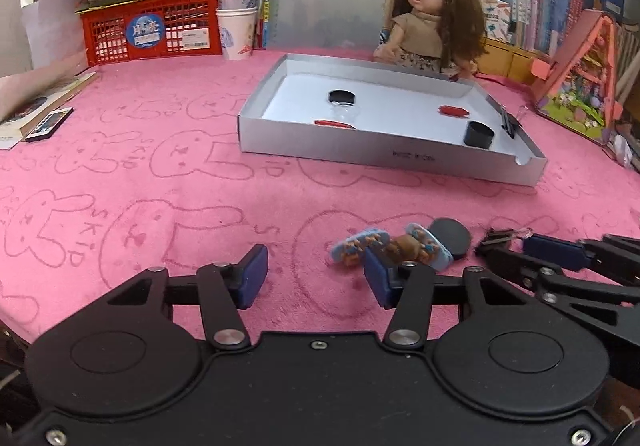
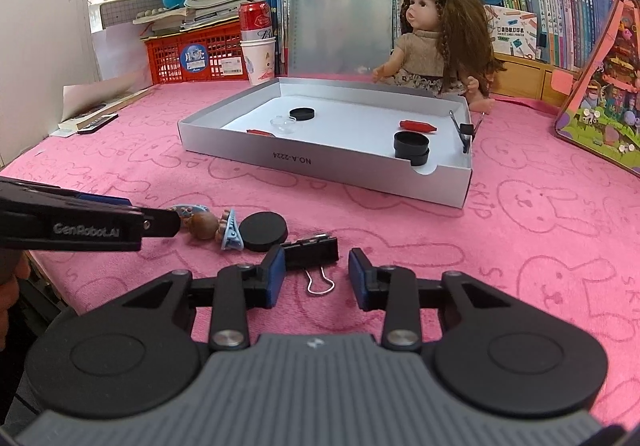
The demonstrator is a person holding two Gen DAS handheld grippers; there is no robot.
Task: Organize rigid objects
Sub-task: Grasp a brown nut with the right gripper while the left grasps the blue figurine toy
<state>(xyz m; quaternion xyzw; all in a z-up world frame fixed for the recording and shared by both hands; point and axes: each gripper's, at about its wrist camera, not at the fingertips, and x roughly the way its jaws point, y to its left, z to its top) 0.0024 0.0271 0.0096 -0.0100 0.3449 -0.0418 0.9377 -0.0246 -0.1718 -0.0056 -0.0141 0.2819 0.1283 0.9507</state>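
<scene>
A blue hair clip with brown bears, a black round lid and a black binder clip lie on the pink cloth near the front edge. My left gripper is open, its right finger touching the hair clip. My right gripper is open, with the binder clip between and just ahead of its fingers. A grey tray farther back holds black lids, red pieces, a clear dish and a binder clip on its rim.
A doll sits behind the tray. A red crate, a cup with a can, books and a clipboard stand at the back. A toy house is at the right. A book and remote lie at the left.
</scene>
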